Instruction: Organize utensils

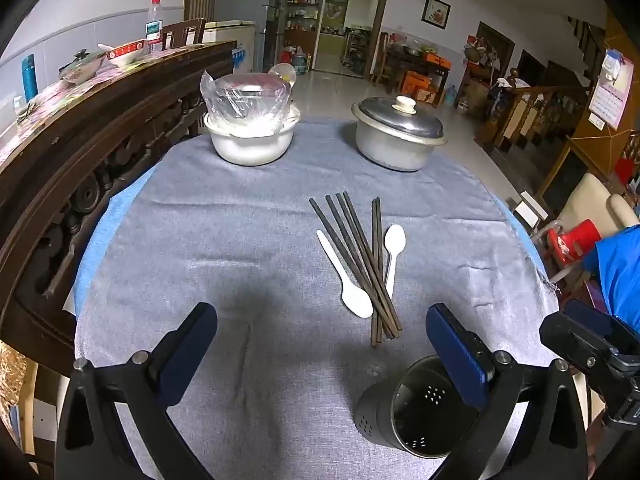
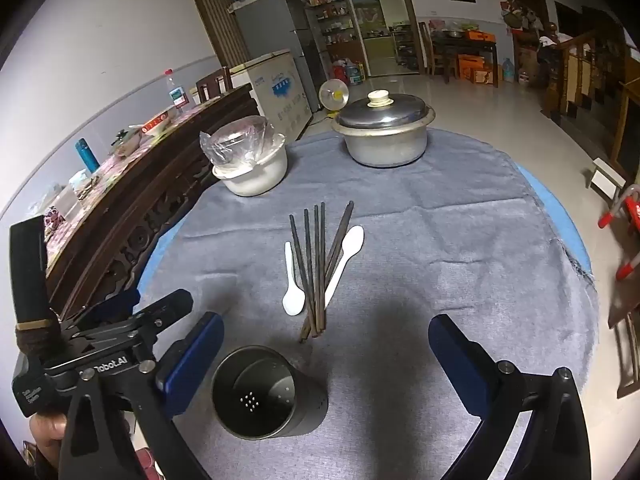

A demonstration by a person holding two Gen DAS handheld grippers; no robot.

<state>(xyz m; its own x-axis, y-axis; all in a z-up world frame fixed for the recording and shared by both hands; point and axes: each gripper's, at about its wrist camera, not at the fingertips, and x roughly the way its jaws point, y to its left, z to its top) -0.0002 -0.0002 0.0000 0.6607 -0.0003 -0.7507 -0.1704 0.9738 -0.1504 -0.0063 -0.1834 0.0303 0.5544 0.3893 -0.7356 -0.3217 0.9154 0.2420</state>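
Observation:
Several dark chopsticks (image 1: 362, 264) (image 2: 316, 268) lie fanned on the grey cloth with two white plastic spoons (image 1: 348, 280) (image 1: 394, 252) (image 2: 293, 280) (image 2: 345, 260) beside them. A dark perforated metal utensil holder (image 1: 416, 408) (image 2: 264, 394) stands upright and empty near the front edge. My left gripper (image 1: 320, 356) is open and empty above the cloth, left of the holder. My right gripper (image 2: 326, 364) is open and empty, with the holder by its left finger.
A white bowl holding a plastic-wrapped dish (image 1: 252, 128) (image 2: 250, 160) and a lidded metal pot (image 1: 398, 134) (image 2: 384, 132) stand at the table's far side. A carved wooden sideboard (image 1: 100, 128) runs along the left. A red stool (image 1: 572, 240) stands right.

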